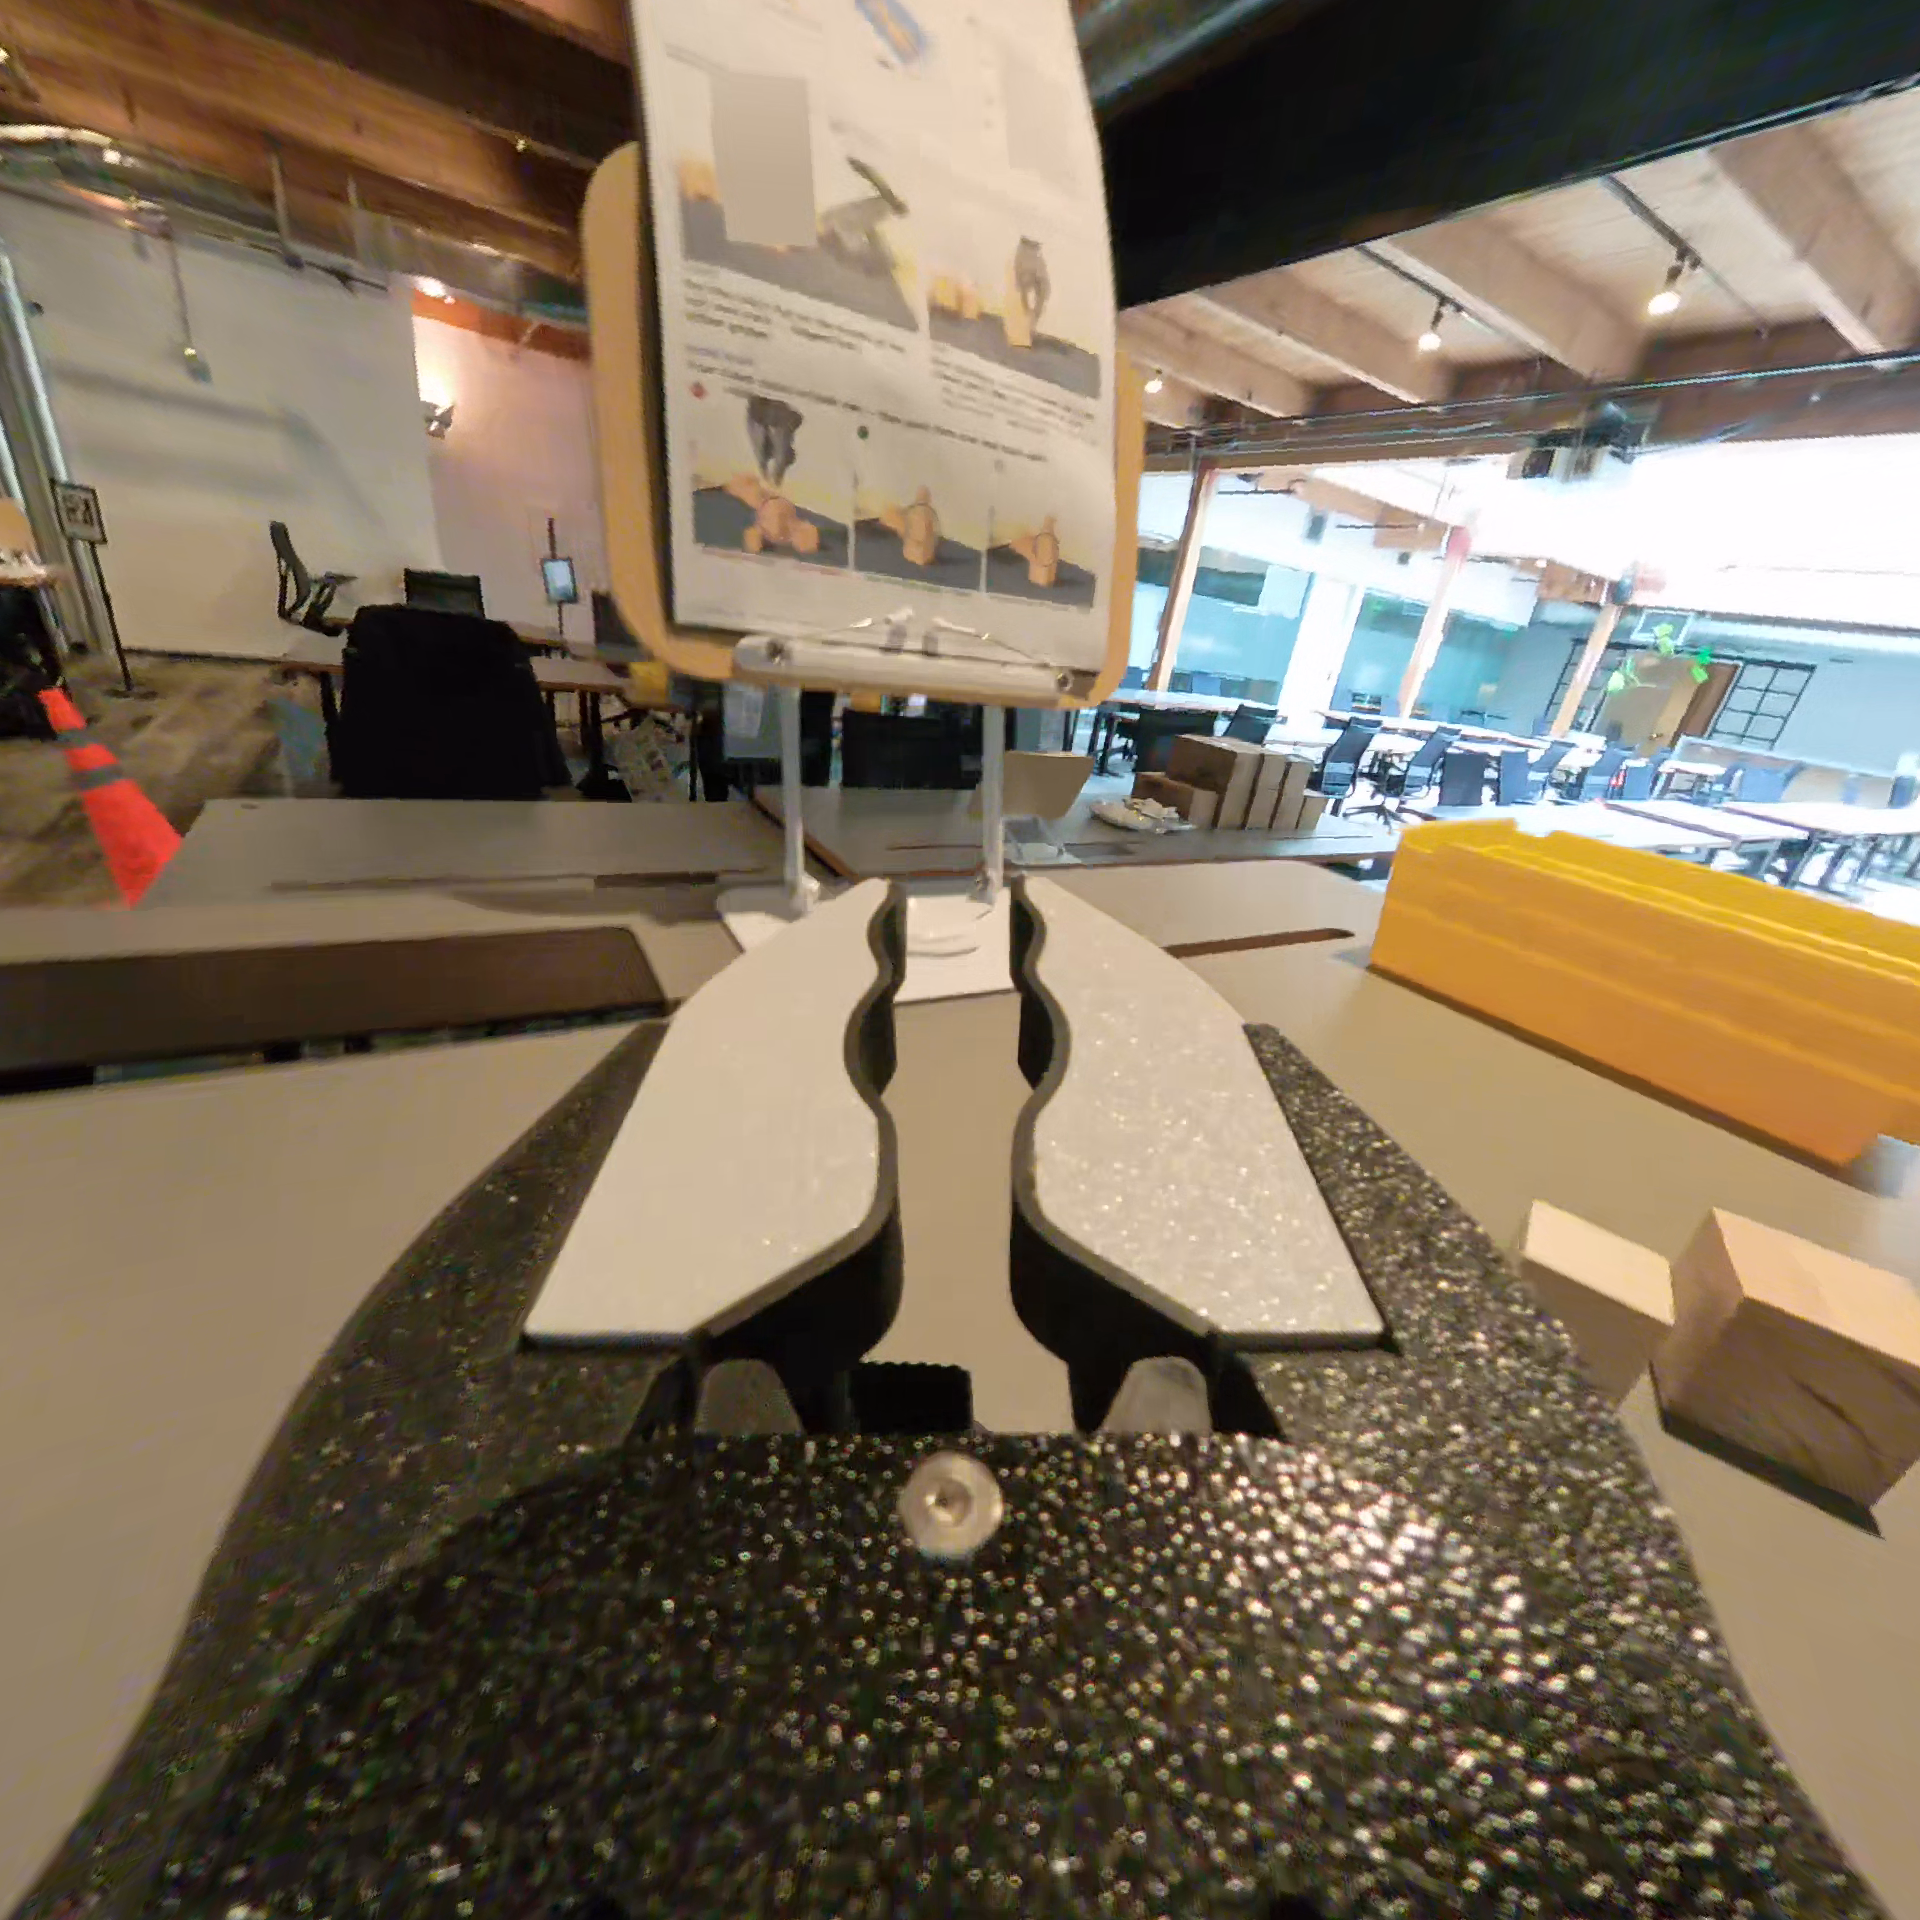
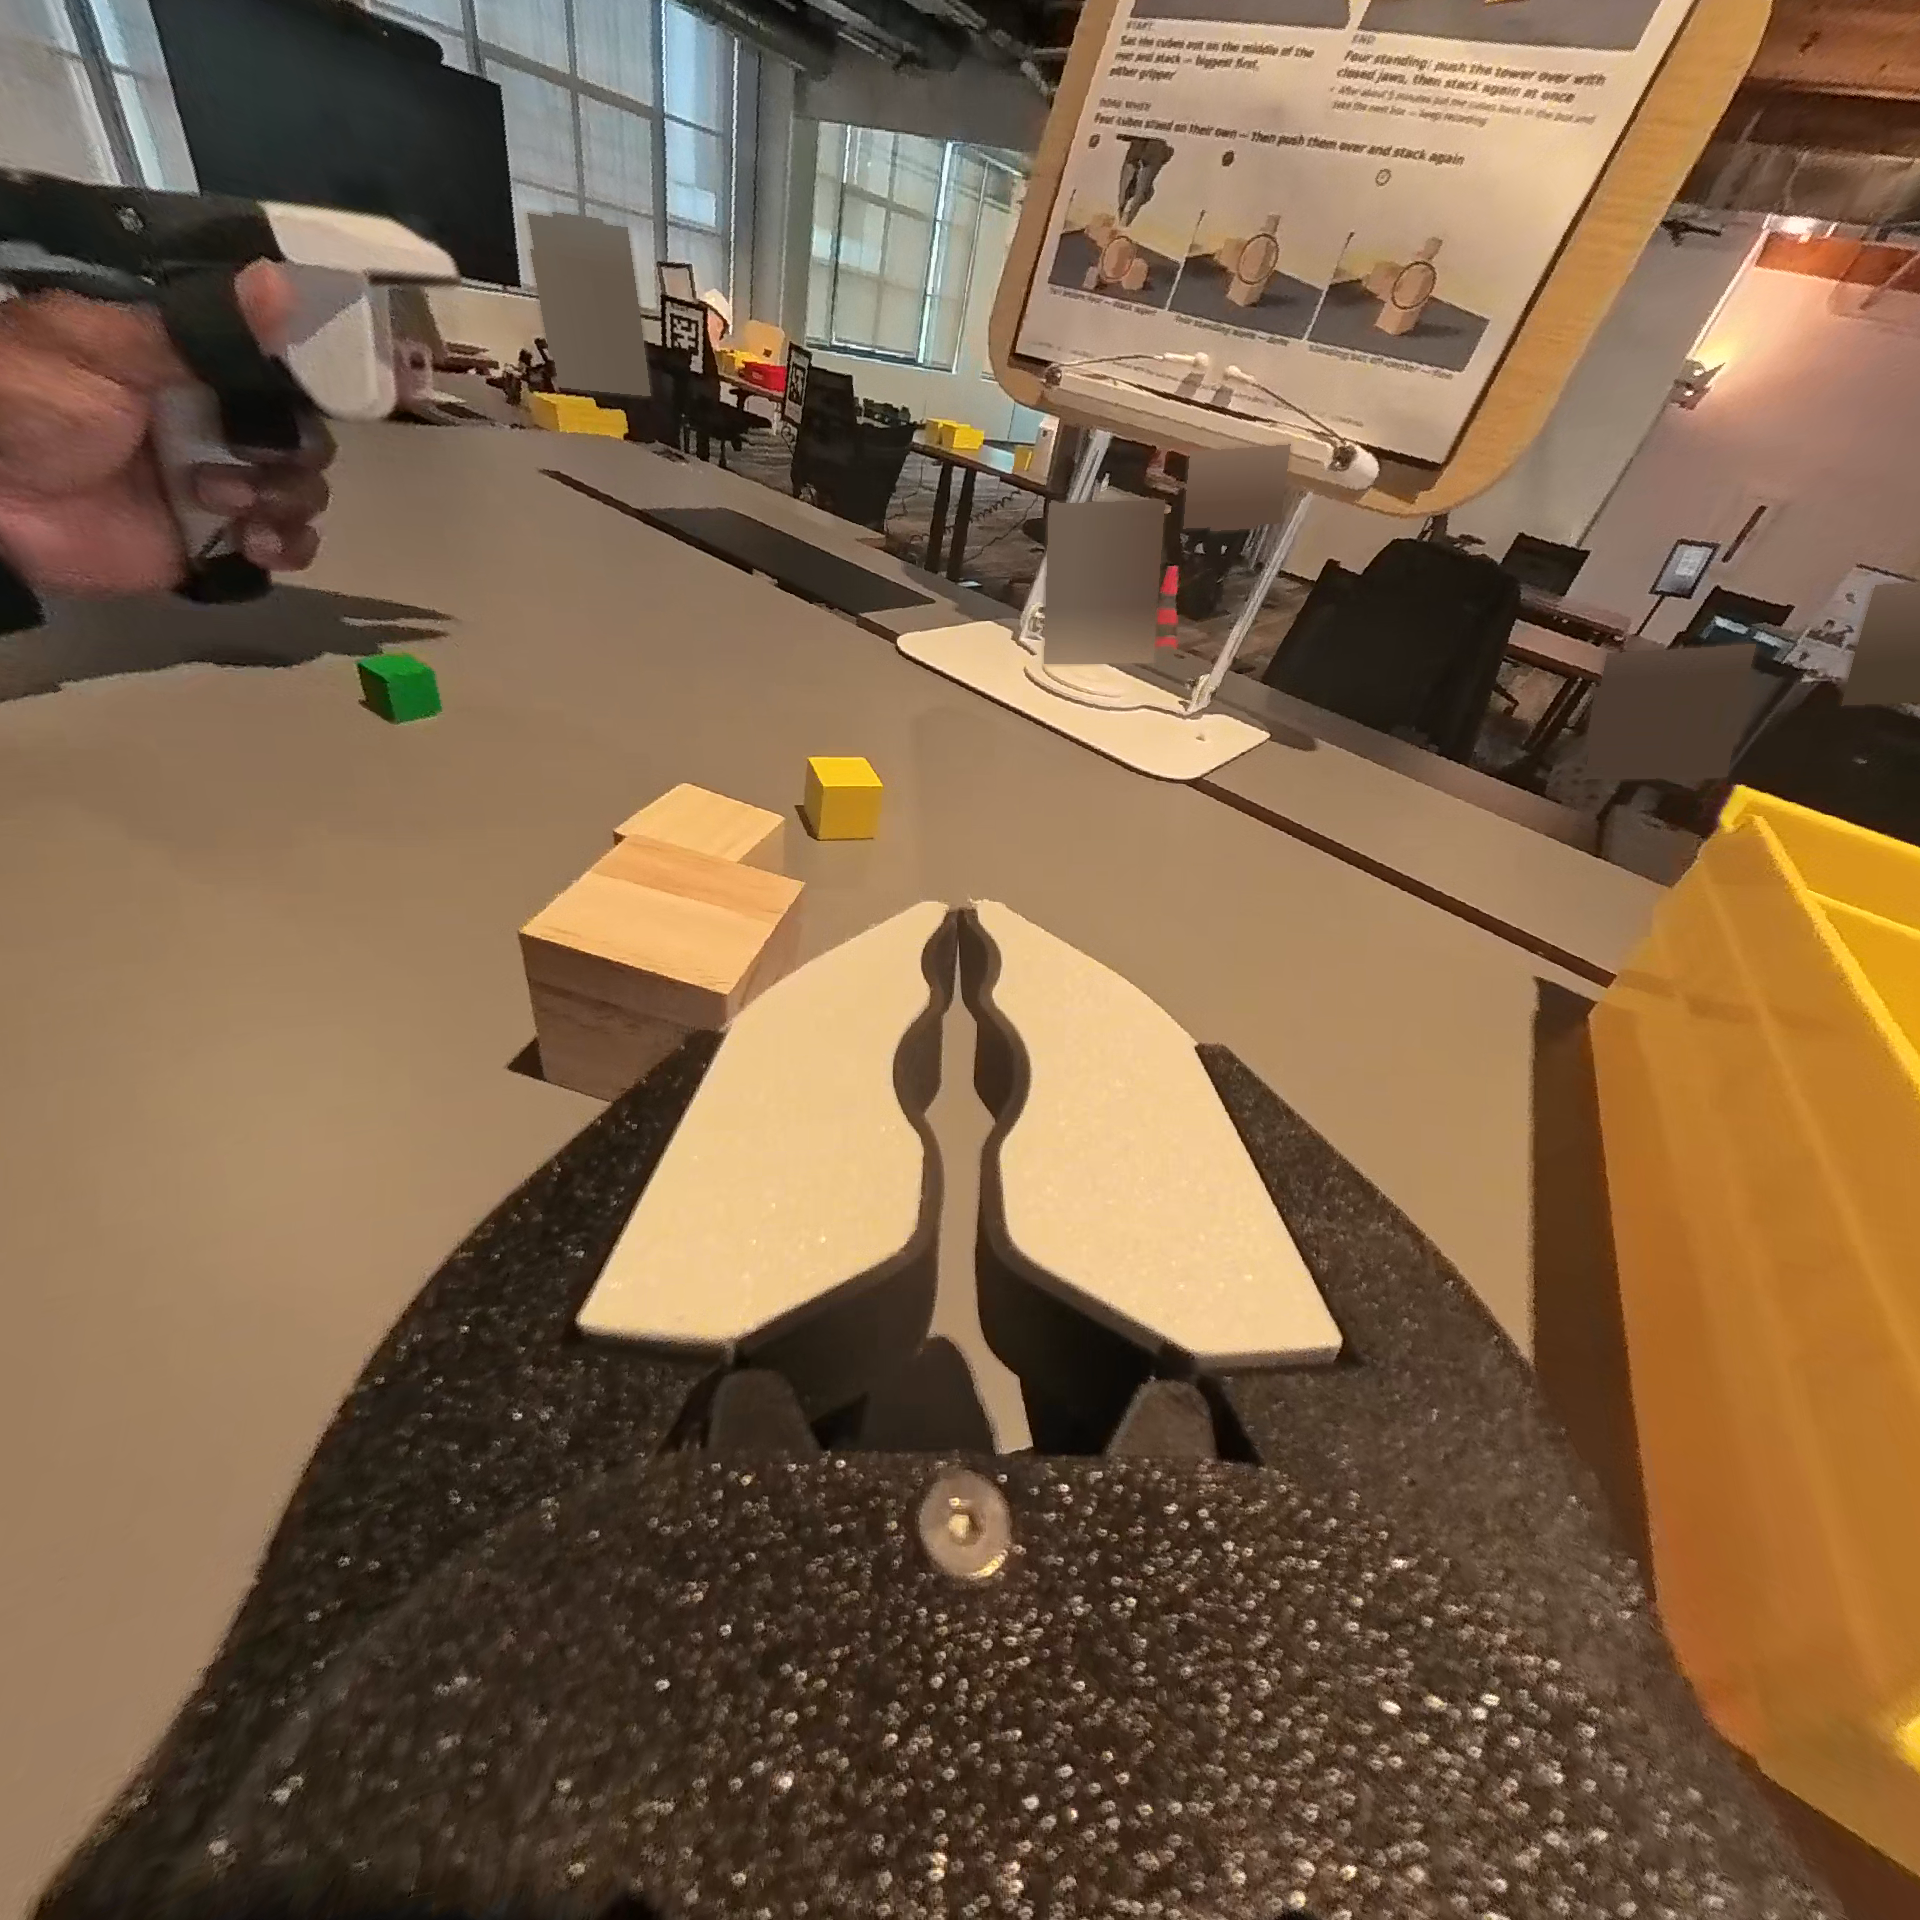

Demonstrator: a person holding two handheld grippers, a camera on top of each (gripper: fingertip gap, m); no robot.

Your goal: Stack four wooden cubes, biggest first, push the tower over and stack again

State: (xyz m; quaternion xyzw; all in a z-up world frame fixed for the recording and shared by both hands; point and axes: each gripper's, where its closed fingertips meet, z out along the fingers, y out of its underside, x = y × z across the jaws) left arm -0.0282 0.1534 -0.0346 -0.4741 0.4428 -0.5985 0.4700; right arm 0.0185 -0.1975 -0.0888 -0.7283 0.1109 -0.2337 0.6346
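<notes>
1. All four cubes lie loose on the grey tabletop (image 2: 312, 1039) with no tower standing, so I judge the step in hand to be picking up the biggest cube as the base.
2. The large wooden cube (image 2: 655, 961) sits just left of the right hand-held gripper (image 2: 962, 914), whose fingertips are pressed together and hold nothing. It has to spread before it can straddle the cube.
3. A medium wooden cube (image 2: 698, 821) lies right behind the large one, touching or nearly so. Approaching from the free side faces avoids nudging it.
4. The small yellow cube (image 2: 843, 796) is near; the green cube (image 2: 398, 687) lies well apart to the left.
5. The left hand-held gripper (image 1: 951, 914) is released, with a clear gap between its fingers and nothing in it.
6. Only the right wrist view shows the two coloured cubes and a person's hand (image 2: 104, 457) holding the left tool.
7. The left wrist view shows just the two wooden cubes at its right edge, and both views show the yellow bin (image 1: 1662, 987) and the instruction sheet on its stand (image 1: 883, 343).
</notes>
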